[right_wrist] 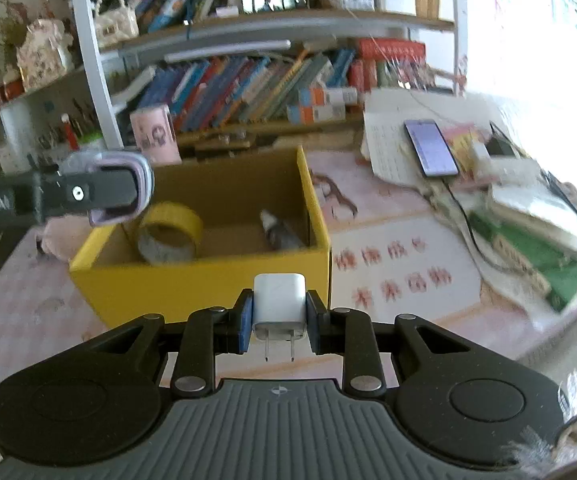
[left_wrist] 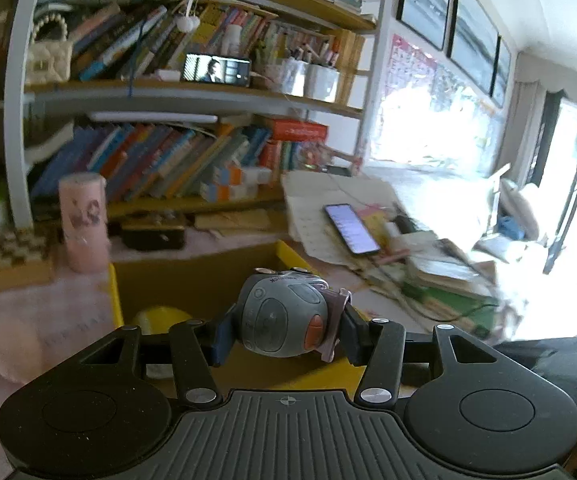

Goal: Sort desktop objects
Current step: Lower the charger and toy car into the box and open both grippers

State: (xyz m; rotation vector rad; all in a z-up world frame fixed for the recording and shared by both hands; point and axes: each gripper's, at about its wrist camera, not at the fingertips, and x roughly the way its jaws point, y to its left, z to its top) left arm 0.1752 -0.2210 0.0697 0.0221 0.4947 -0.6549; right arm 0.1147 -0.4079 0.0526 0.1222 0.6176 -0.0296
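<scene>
My left gripper (left_wrist: 284,332) is shut on a grey tape measure (left_wrist: 284,316) with an orange button and a lilac strap, held above the yellow cardboard box (left_wrist: 288,254). My right gripper (right_wrist: 279,320) is shut on a white charger plug (right_wrist: 278,304), prongs pointing toward the camera, just in front of the box's near wall (right_wrist: 208,280). Inside the box lie a yellow tape roll (right_wrist: 170,232) and a small grey object (right_wrist: 280,232). The left gripper with the tape measure's lilac edge (right_wrist: 100,190) shows at the box's left corner in the right wrist view.
A pink cup (left_wrist: 84,222) stands behind the box. A phone (right_wrist: 430,147) lies on a pile of papers and books (right_wrist: 528,220) to the right. Full bookshelves (right_wrist: 248,80) rise at the back. A pink soft object (left_wrist: 10,348) lies left of the box.
</scene>
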